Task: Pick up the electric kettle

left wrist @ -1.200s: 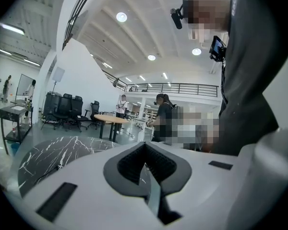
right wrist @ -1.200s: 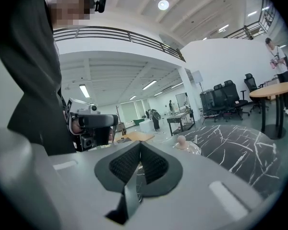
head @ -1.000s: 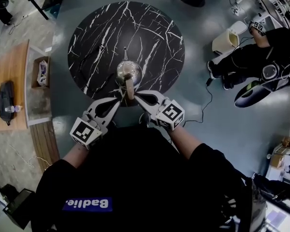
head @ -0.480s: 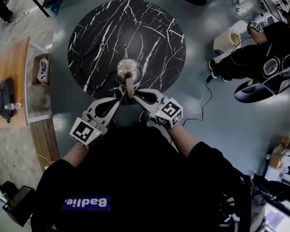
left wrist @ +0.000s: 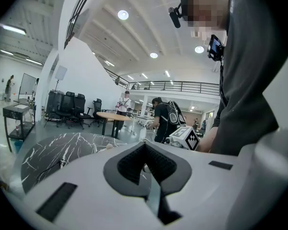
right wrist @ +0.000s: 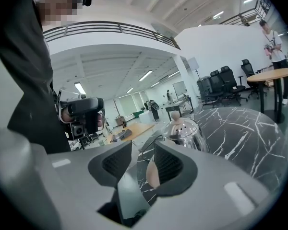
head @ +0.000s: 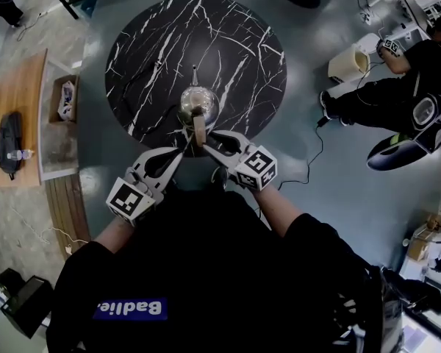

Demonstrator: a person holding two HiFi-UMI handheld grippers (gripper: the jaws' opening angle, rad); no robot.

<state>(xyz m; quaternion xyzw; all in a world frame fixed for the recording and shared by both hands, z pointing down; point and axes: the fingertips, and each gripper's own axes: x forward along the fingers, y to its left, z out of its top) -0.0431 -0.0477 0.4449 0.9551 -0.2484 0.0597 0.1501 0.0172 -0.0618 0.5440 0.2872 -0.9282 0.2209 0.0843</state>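
Note:
The shiny steel electric kettle (head: 198,103) stands near the front edge of the round black marble table (head: 154,50), its tan handle (head: 199,131) pointing toward me. My right gripper (head: 206,144) reaches the handle from the right. Its jaws have just been opening and now stand apart. In the right gripper view the handle (right wrist: 152,175) lies in the gap of the right gripper (right wrist: 143,164), beside one pad, with the kettle (right wrist: 185,133) just beyond. My left gripper (head: 182,149) sits left of the handle. In its own view the left gripper (left wrist: 145,164) is shut on nothing.
A person in black (head: 397,87) sits on the floor to the right, beside a white bin (head: 345,61). A black cable (head: 312,149) runs across the floor. On the left are a wooden table (head: 15,101) with a dark bag (head: 9,142) and a bench (head: 66,212).
The right gripper's jaws have parted slightly around the kettle handle. The kettle and the left gripper keep their places.

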